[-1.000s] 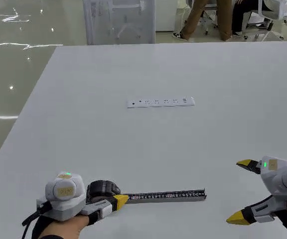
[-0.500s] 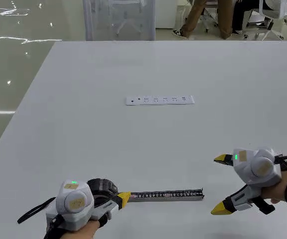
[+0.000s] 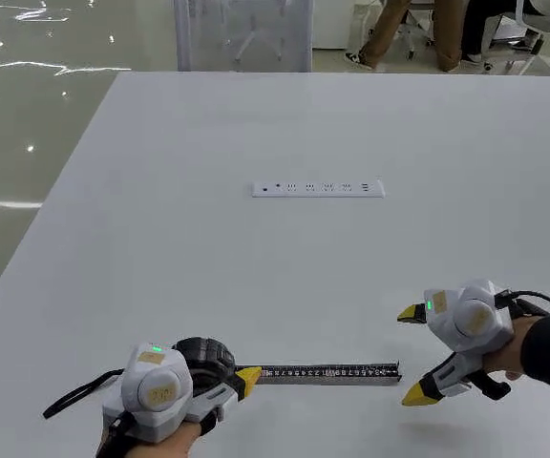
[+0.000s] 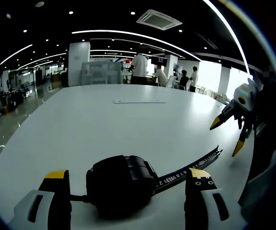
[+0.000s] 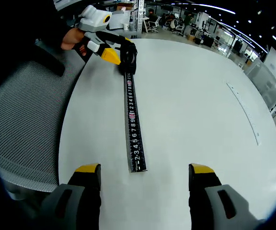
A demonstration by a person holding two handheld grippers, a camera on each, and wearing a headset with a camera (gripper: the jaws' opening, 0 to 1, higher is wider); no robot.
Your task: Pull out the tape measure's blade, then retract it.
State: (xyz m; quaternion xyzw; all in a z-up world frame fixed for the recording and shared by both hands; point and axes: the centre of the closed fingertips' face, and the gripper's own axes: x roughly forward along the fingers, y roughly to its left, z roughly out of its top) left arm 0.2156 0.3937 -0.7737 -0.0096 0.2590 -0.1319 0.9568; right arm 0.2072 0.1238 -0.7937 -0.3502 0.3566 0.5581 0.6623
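The left gripper (image 4: 127,175) stands open around the black tape measure (image 3: 203,358) at the near left of the white table (image 3: 256,267). Its blade (image 3: 327,372) lies flat, pulled out rightward. Just past the blade's tip, the right gripper (image 3: 412,355) is spread wide, holding nothing.

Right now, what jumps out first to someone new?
The black tape measure at the near edge of the table, between the spread jaws of the left tool, its blade pulled out flat. The right tool hangs open by the blade's tip; a white power strip lies mid-table.
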